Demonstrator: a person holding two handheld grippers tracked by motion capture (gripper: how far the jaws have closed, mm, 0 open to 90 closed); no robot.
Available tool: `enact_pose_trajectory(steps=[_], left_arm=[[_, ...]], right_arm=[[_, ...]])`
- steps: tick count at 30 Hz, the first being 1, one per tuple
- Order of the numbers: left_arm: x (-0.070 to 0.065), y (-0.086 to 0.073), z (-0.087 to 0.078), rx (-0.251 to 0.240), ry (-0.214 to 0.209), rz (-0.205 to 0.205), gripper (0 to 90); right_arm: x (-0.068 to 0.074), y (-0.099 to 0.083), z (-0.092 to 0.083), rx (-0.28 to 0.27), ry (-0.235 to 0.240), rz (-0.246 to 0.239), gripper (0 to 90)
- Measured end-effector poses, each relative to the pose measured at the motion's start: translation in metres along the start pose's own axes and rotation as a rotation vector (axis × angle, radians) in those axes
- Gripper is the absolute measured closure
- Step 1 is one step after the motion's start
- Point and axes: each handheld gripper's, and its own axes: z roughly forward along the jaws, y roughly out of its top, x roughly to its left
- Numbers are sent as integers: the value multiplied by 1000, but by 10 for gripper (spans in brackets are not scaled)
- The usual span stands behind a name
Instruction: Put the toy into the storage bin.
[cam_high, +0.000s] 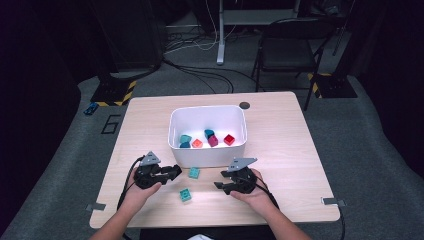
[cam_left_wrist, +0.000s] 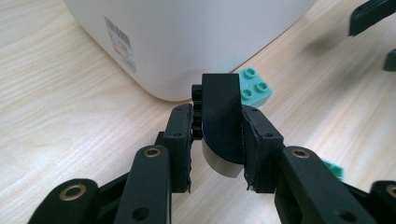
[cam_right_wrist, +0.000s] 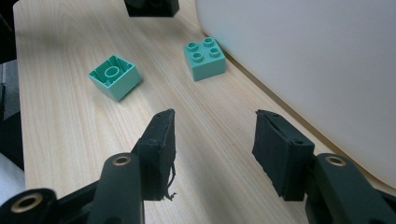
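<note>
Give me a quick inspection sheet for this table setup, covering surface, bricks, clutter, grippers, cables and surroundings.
Surface: wooden table, clean.
Job's things: black brick clamped in left gripper; two teal bricks on the table; white bin holding red, pink, orange and teal bricks.
Clutter: nothing seen.
Grippers: left shut on black brick; right gripper open, nothing between its jaws.
Cables: gripper cable trailing off table; loose cables on floor.
Surroundings: black chair, dark room.

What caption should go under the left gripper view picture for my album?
Left tool clamps a black brick beside the white bin, a teal brick lying behind.
</note>
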Motion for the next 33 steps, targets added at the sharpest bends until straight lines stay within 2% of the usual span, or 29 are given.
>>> enact_pose_trajectory(steps=[4, 7, 14, 24, 28, 33], left_arm=[[-2, 7, -9, -14, -9, -4, 663], [-5, 18, -20, -21, -14, 18, 663], [-10, 34, -35, -40, -32, 23, 663], [-15, 69, -60, -70, -65, 59, 663], [-14, 85, -65, -83, -66, 76, 664], [-10, 106, -64, -98, -80, 77, 664]], right_arm=[[0, 0, 0, -1, -1, -9, 480], [-1, 0, 0, 1, -3, -4, 480], [0, 0, 0, -1, -2, -11, 480], [0, 0, 0, 1, -2, -10, 480], [0, 0, 0, 2, -3, -7, 480], [-1, 0, 0, 0, -3, -12, 480]])
